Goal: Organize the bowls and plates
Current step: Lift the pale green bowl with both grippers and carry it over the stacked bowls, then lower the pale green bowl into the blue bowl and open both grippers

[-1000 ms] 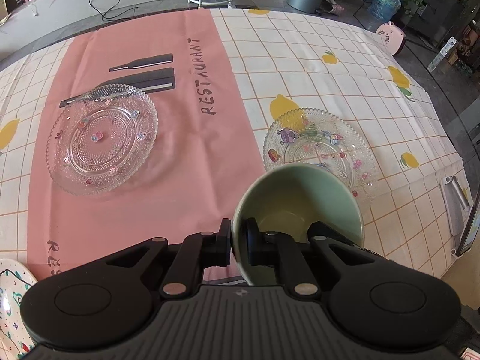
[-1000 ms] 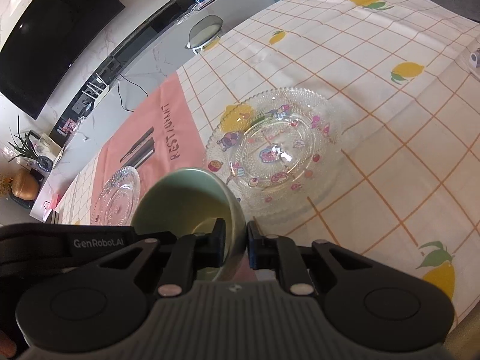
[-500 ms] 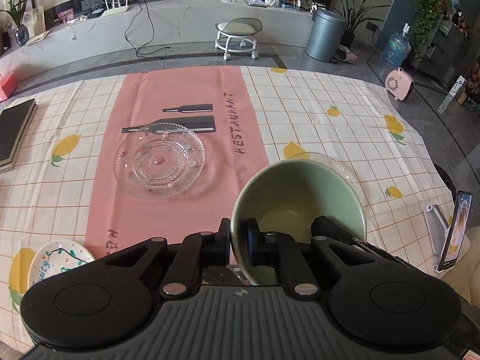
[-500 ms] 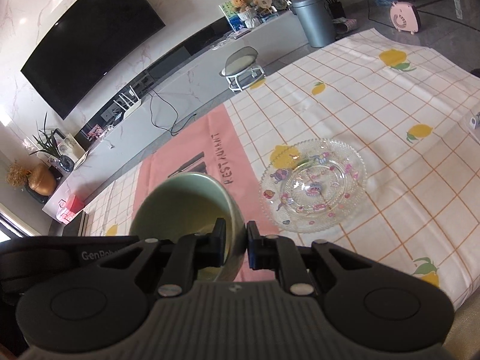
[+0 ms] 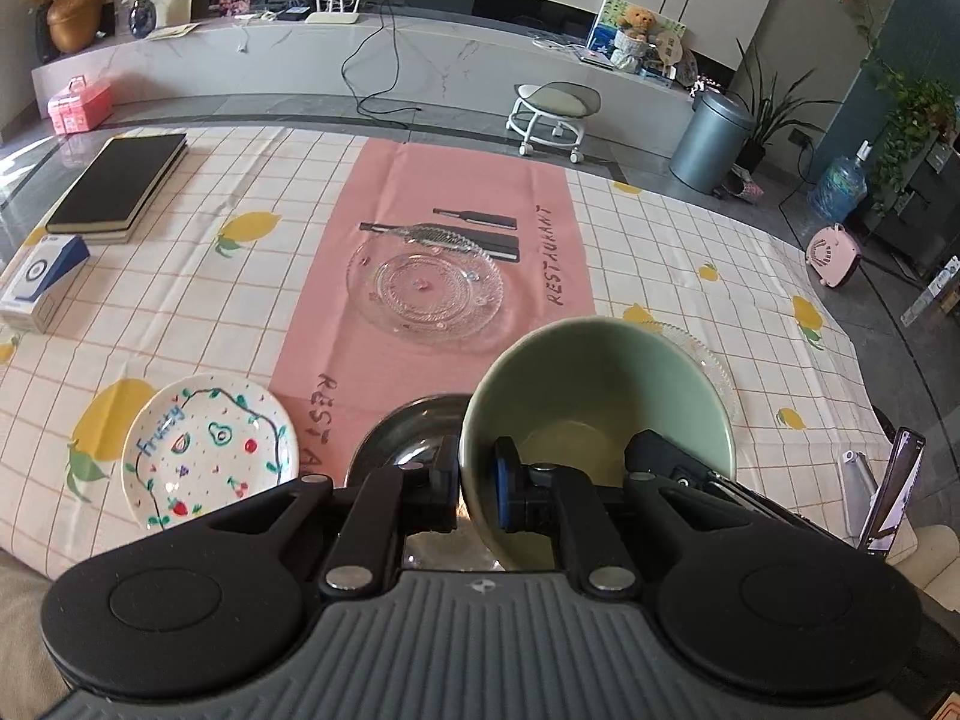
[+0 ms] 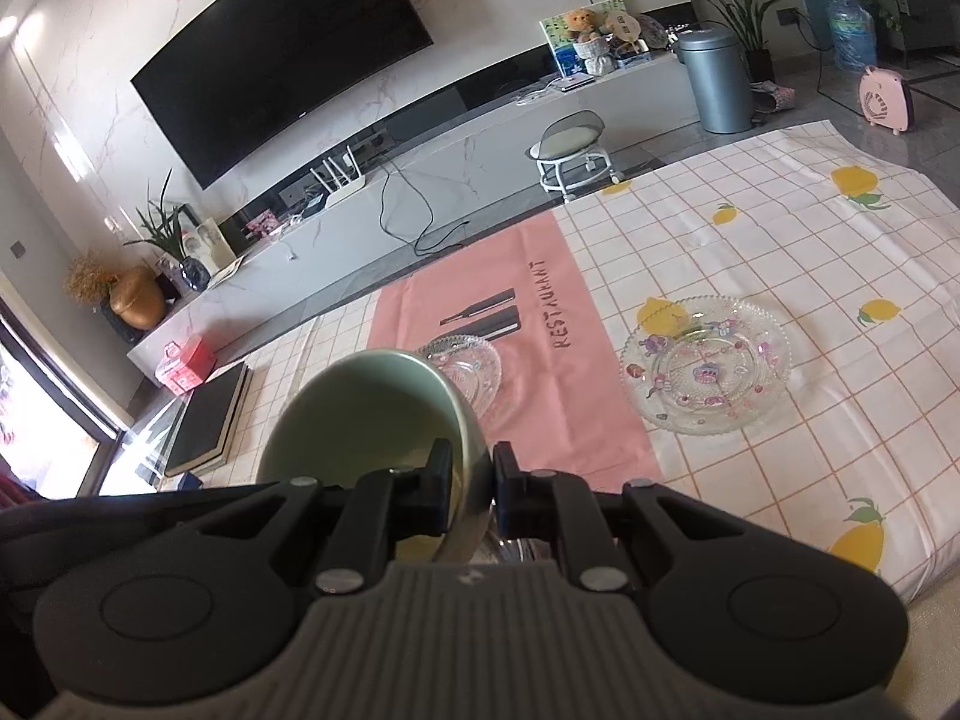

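Surface: lemon-print tablecloth (image 5: 180, 276), pink runner (image 5: 420, 192).
Bowl: green bowl (image 5: 600, 396) is held aloft, pinched at opposite rims by left gripper (image 5: 474, 480) and right gripper (image 6: 471, 480).
Remaining: glass plate (image 5: 426, 288) at 12 o'clock, fruit plate (image 5: 210, 450) at 9 o'clock, cartoon plate (image 6: 708, 372) are judged unstacked.

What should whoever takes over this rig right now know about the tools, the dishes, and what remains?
Left tool and right tool: both shut on opposite rim walls of the pale green ceramic bowl, held above the table.
On the cloth: clear glass plate on the pink runner, clear glass plate with cartoon stickers, white painted fruit plate. A shiny metal bowl sits under the left tool.
Nothing stacked yet; bowl still needs placing, plates still need gathering.
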A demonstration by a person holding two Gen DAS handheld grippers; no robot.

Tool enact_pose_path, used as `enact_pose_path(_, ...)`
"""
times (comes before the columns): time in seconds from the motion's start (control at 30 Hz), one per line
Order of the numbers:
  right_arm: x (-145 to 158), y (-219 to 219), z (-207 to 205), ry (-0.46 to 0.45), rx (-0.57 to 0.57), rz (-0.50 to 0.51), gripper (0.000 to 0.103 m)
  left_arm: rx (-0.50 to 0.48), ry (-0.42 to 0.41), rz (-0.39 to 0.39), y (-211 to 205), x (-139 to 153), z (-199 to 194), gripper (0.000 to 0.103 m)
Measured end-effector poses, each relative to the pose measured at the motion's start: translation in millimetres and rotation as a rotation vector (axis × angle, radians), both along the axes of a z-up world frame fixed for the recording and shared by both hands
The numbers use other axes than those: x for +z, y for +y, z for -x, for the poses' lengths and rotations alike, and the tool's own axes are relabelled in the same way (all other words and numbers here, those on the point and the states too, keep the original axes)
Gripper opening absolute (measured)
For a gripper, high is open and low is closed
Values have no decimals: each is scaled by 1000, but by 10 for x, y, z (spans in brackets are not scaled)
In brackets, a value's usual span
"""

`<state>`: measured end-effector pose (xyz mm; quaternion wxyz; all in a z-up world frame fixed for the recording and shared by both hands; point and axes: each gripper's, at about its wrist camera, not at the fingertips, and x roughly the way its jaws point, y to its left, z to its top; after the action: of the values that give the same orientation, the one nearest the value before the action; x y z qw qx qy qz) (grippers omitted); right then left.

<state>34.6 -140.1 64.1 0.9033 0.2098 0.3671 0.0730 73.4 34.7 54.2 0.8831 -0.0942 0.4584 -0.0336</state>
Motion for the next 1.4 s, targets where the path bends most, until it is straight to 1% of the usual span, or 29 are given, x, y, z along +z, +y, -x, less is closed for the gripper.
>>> enact_pose_path(0.17,-125,154,78,47,70,42,12,31,36,19,155,-198,144,12)
enact_pose_path(0.27,-237,229,72,80,98,66,12,51,69,43,232,-337,169,12)
enact_pose_path(0.37,-340,262,56,105,118,84,12,55,89,51,265,-446,172,13)
enact_pose_path(0.5,-427,288,32,115,129,105,12,53,95,71,295,-539,159,13)
enact_pose_path(0.73,-527,321,-22,142,154,132,12,61,132,82,309,-667,135,13)
enact_pose_path(0.87,-574,341,-18,145,169,139,13,73,115,71,326,-699,152,13)
enact_pose_path(0.93,-568,357,-15,142,179,141,17,76,111,60,332,-701,143,14)
enact_pose_path(1.07,-589,367,-23,147,186,136,18,78,99,46,336,-713,156,14)
enact_pose_path(1.27,-571,335,-31,140,194,121,19,101,93,70,374,-723,153,26)
enact_pose_path(1.4,-538,294,-33,128,188,97,21,96,90,80,373,-722,141,27)
